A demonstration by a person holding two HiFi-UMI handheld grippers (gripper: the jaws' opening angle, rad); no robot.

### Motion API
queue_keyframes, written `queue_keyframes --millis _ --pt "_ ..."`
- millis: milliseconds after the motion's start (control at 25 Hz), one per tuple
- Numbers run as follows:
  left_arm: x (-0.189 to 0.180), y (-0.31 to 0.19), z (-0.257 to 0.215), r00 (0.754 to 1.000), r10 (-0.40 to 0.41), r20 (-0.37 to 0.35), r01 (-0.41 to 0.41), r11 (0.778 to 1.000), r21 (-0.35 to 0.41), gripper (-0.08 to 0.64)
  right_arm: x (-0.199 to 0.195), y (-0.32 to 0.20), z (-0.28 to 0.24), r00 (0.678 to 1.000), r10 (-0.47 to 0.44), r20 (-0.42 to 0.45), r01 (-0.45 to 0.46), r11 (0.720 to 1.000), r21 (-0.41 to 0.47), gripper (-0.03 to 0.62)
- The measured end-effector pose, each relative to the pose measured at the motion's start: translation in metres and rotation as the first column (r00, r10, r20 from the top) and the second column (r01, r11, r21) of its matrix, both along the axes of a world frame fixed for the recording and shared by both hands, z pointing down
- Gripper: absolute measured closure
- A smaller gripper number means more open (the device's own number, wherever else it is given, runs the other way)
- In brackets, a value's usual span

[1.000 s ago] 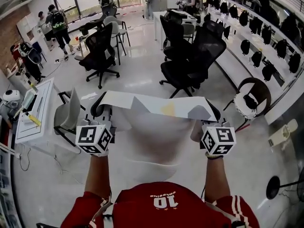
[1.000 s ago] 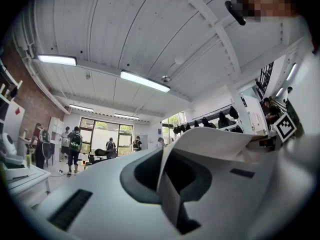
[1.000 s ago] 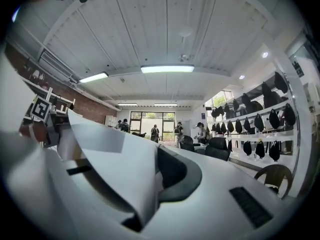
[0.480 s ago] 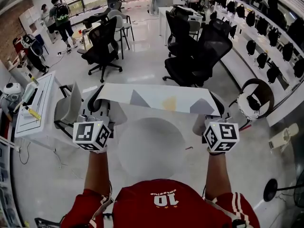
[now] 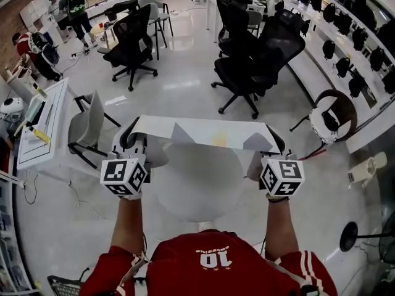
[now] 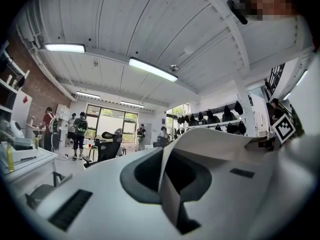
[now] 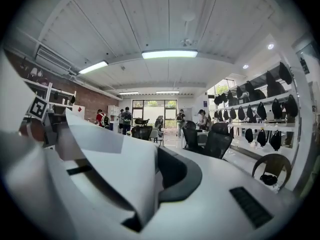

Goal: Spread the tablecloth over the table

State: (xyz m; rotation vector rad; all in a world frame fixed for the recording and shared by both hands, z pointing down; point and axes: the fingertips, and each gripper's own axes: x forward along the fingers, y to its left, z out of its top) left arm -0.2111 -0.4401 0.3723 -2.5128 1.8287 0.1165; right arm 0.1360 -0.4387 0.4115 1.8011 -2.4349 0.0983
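Tablecloth [image 5: 203,133]: thin white sheet, matt, creased, maybe paper or thin plastic. Table [image 5: 197,203] top: white, smooth, faint sheen. Floor [image 5: 185,91]: pale, glossy, reflective. Left gripper [image 5: 131,142], right gripper [image 5: 274,148]: white matt plastic shells. Chairs [image 5: 247,73]: black mesh.

2 arms out forward, roughly parallel, forearms bare below red sleeves. Left gripper [image 5: 132,140] and right gripper [image 5: 275,144] point level, well apart, marker cubes on top. Both jaw pairs closed, each pinching 1 end of the tablecloth [image 5: 203,132] edge.
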Motion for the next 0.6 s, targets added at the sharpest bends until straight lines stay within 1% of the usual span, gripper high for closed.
queue_keyframes --millis 320,600 --pt "0.002 0.024 0.039 1.0 0.014 0.019 -0.013 0.996 -0.087 0.548 0.003 0.028 0.035 1.0 0.009 -0.016 -0.011 0.996 -0.087 0.575" --pt "-0.01 0.053 0.067 0.999 0.034 0.029 -0.029 0.985 -0.168 0.548 -0.008 0.061 0.066 0.999 0.006 -0.037 -0.012 0.987 -0.163 0.575"
